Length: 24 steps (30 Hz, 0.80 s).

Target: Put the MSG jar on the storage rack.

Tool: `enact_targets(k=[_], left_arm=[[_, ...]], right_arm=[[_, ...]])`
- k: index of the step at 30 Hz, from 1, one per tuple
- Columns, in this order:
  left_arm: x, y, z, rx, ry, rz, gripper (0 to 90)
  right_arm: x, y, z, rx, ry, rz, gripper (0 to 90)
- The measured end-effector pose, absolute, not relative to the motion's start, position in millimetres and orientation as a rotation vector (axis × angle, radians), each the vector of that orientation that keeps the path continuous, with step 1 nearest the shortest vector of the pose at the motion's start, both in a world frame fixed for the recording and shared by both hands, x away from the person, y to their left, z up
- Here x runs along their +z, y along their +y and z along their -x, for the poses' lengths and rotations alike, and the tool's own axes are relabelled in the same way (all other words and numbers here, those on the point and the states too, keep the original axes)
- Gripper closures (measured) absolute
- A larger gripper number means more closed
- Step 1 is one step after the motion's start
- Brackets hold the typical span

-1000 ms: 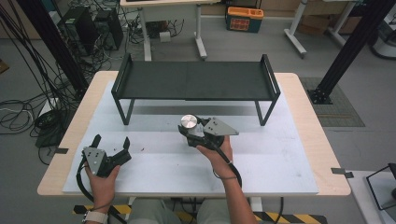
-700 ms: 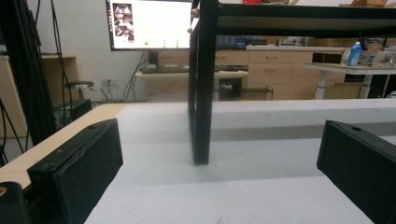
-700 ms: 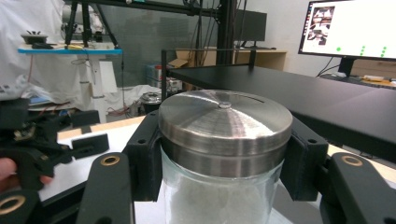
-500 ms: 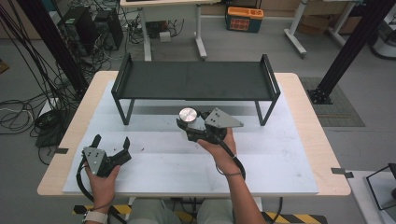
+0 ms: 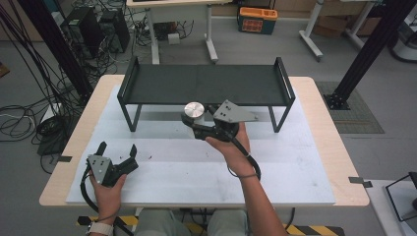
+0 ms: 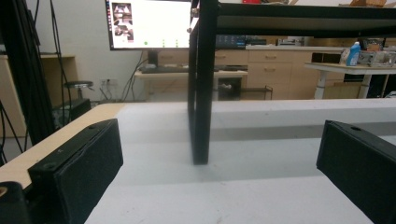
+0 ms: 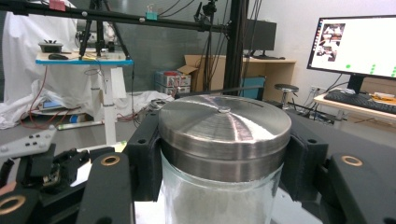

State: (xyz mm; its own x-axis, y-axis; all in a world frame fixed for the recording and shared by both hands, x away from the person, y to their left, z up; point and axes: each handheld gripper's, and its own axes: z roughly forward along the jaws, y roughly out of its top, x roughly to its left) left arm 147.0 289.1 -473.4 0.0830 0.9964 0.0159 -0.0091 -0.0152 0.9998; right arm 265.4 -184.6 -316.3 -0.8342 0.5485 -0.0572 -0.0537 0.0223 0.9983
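Left gripper (image 5: 118, 156) low near the person, jaws spread wide, right gripper (image 5: 189, 120) extended forward, jaws clamped

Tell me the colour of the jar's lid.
Silver brushed metal lid on the clear glass jar, best seen in the right gripper view.

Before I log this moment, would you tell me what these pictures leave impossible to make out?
- Jar contents and base: the right gripper view's bottom edge cuts the glass off, and the lid covers it in the high view.
- Whether the jar rests on the table: the right gripper hides its underside.
- Monitor text: too small in the left gripper view.
- Rack far legs: hidden beneath its own shelf.
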Motion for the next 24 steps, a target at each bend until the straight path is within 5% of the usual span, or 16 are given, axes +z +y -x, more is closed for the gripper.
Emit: enact_targets(k=[24], left_arm=[[-473.3, 289.3, -147.1, 1.164, 1.134, -1.254, 0.6]], right_arm=[[-265.0, -177.7, -303.8, 1.805, 1.841, -0.545, 41.8]])
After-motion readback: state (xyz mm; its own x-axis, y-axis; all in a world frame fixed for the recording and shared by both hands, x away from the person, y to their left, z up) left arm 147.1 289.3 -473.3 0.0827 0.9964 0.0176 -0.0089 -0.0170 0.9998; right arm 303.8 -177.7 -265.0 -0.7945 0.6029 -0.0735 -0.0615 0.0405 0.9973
